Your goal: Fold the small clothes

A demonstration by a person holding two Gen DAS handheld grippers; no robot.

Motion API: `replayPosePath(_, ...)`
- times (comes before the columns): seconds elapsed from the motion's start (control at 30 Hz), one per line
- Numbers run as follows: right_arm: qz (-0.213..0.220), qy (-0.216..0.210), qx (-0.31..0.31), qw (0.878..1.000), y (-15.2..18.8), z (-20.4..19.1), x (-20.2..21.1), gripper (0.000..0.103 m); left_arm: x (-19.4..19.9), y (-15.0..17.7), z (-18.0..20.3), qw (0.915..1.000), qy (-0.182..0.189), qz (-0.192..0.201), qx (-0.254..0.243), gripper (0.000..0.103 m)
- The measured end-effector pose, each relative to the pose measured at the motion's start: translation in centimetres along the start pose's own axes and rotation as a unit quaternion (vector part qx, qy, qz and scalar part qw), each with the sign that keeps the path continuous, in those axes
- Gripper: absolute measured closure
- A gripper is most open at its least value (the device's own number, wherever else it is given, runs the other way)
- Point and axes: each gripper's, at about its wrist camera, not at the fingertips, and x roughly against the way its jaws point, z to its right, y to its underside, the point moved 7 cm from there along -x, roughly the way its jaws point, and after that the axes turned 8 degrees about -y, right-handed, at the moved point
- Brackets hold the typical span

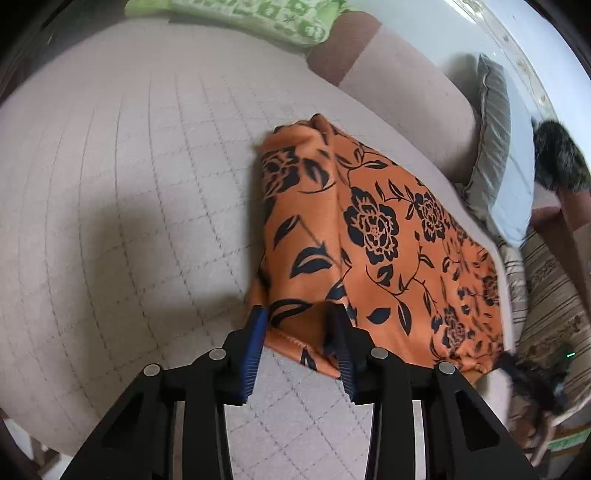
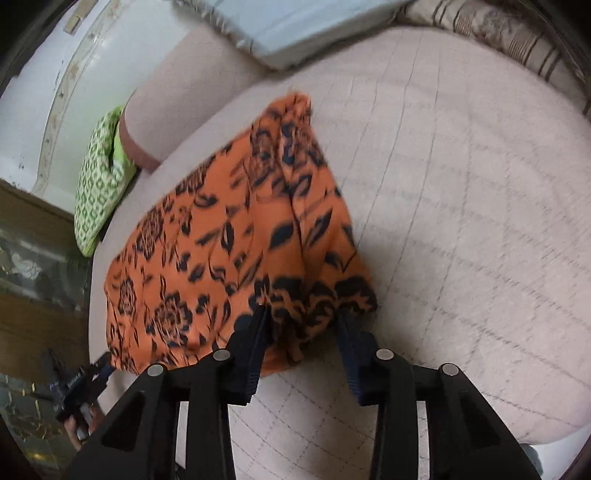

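An orange cloth printed with dark navy flowers and leaves lies folded on a pale, grid-quilted mattress. The left gripper, black with ribbed blue pads, straddles the cloth's near corner; its jaws stand apart, with the hem lying between them — whether the pads press the fabric cannot be told. Seen from the right wrist, the right gripper stands over the cloth's opposite near edge, jaws likewise apart with bunched fabric between them, grip uncertain through the blur. Beyond the cloth's far edge lie a green patterned cushion and a pale blue pillow.
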Motion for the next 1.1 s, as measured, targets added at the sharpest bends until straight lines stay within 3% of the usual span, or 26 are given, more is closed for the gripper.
replayPosePath(0.1, 0.03, 0.011, 0.015, 0.999, -1.1, -0.9, 2.0, 0.054, 0.5, -0.7, 0.3, 1.0, 0.0, 0.002, 0.006, 0.069)
replayPosePath(0.2, 0.017, 0.001, 0.029, 0.999, -1.7, -1.7, 1.2, 0.051, 0.6, -0.8, 1.1, 0.9996, 0.009, -0.026, 0.002, 0.063)
replayPosePath(0.23, -0.008, -0.007, 0.035, 0.999, -1.6, -1.7, -0.1, 0.054, 0.2, -0.7, 1.2, 0.9991, 0.01, -0.041, -0.005, 0.067)
replayPosePath(0.27, -0.026, -0.009, 0.033, 0.999, -1.3, -1.4, -1.2, 0.058, -0.7, -0.6, 1.3, 0.9987, -0.003, -0.051, -0.008, 0.086)
replayPosePath(0.33, -0.056, 0.028, 0.042, 0.997, -0.7, -0.3, -3.5, 0.087, -1.5, -0.6, 0.6, 0.9981, -0.016, -0.058, 0.004, 0.095)
replayPosePath(0.5, -0.004, 0.015, 0.058, 0.998, -1.2, -1.5, 0.3, 0.094, 1.8, -1.0, -1.3, 0.9978, 0.043, -0.009, 0.05, 0.098)
replayPosePath(0.6, -0.005, 0.035, 0.068, 0.997, -1.2, -1.3, 0.2, 0.094, -0.5, -0.2, -2.2, 0.9971, 0.022, -0.038, 0.062, 0.097)
replayPosePath(0.67, -0.037, 0.055, 0.06, 0.996, -1.1, 0.2, -2.3, 0.094, -2.5, -0.1, -2.1, 0.997, 0.008, -0.05, 0.058, 0.095)
replayPosePath(0.77, -0.051, 0.034, 0.028, 0.998, -0.9, 2.0, -4.0, 0.09, -2.1, -0.7, -1.7, 0.9964, 0.007, -0.051, 0.067, 0.092)
replayPosePath(0.8, -0.038, 0.019, 0.012, 0.999, -1.0, 2.0, -3.2, 0.08, -1.7, -0.8, -1.7, 0.9963, 0.012, -0.051, 0.068, 0.092)
replayPosePath(0.83, -0.029, 0.01, 0.003, 1.0, -0.9, 1.9, -2.5, 0.072, -0.9, -0.9, -1.8, 0.9968, 0.02, -0.042, 0.065, 0.086)
replayPosePath(0.87, -0.015, 0.006, 0.005, 1.0, -0.7, 1.5, -1.4, 0.069, -0.1, -0.9, -1.8, 0.9974, 0.018, -0.03, 0.064, 0.073)
replayPosePath(0.93, 0.002, 0.013, 0.026, 1.0, -0.3, 0.4, 0.2, 0.059, 1.6, -0.8, -3.1, 0.9976, -0.004, 0.002, 0.068, 0.056)
replayPosePath(1.0, 0.015, 0.008, 0.051, 0.999, 0.2, -1.2, 1.8, 0.052, 2.7, -0.8, -4.2, 0.9963, -0.015, 0.025, 0.081, 0.055)
replayPosePath(1.1, 0.023, -0.021, 0.086, 0.996, 0.5, -5.0, 3.1, 0.043, 2.2, -0.3, -4.6, 0.9947, -0.004, 0.015, 0.102, 0.055)
